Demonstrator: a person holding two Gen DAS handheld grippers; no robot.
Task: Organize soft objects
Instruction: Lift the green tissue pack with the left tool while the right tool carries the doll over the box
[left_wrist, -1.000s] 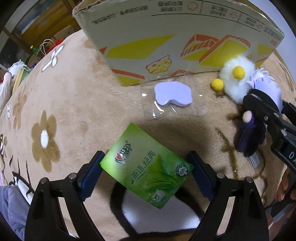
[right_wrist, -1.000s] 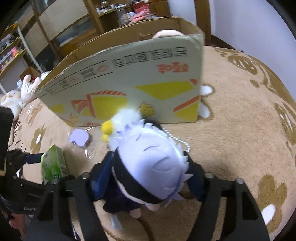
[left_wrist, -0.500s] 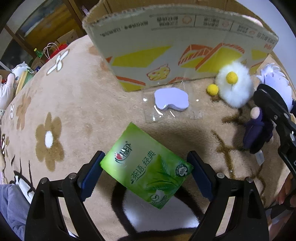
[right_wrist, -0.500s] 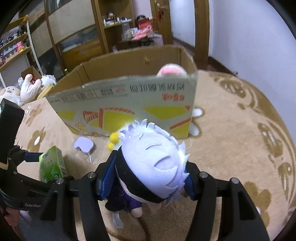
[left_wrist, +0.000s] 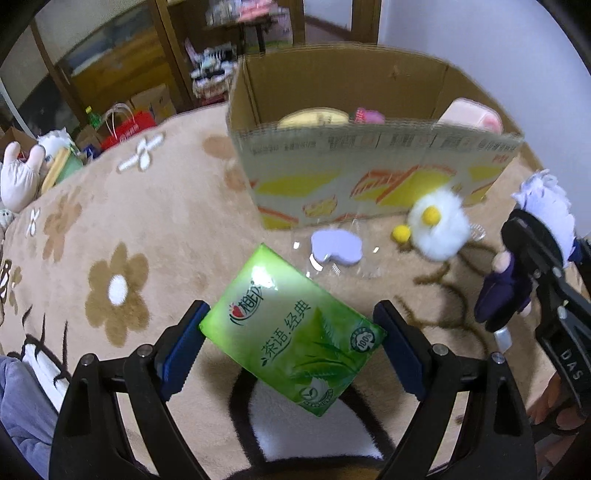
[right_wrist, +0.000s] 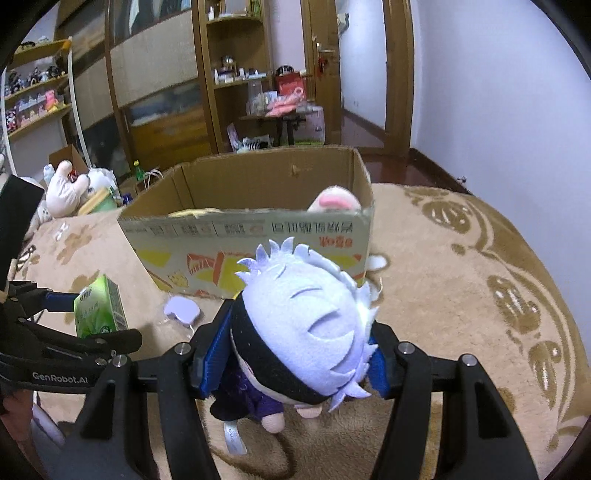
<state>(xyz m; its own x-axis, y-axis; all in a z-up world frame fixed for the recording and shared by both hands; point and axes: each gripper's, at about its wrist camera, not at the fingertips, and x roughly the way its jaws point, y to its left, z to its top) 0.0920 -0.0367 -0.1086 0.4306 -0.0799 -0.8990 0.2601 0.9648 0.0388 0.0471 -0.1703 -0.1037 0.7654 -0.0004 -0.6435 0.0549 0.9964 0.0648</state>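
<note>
Green tissue pack: clamped corner to corner between the blue pads of the left gripper, lifted clear of the beige flower-patterned rug; its lower corner runs down between the gripper's arms.
Plush doll: pale lilac felt hair and a dark band across the head, squeezed at the head by the right gripper; the face is turned away, and the purple body and pink feet hang below the pads, partly behind them.
Left wrist view of the doll: only a dark limb and a tuft of hair show at the right edge, the rest cut off by the gripper frame.
Cardboard box: open-topped, standing on the rug beyond both grippers; its near wall hides most of what is inside, so only the tops of a yellowish thing and pink soft things show above the rim.
White fluffy toy: on the rug just before the box, blurred, with a yellow pom-pom.
Lilac pad: lies in a clear wrapper whose edges are hard to trace.
Background shelves: smeared, contents unreadable.
</note>
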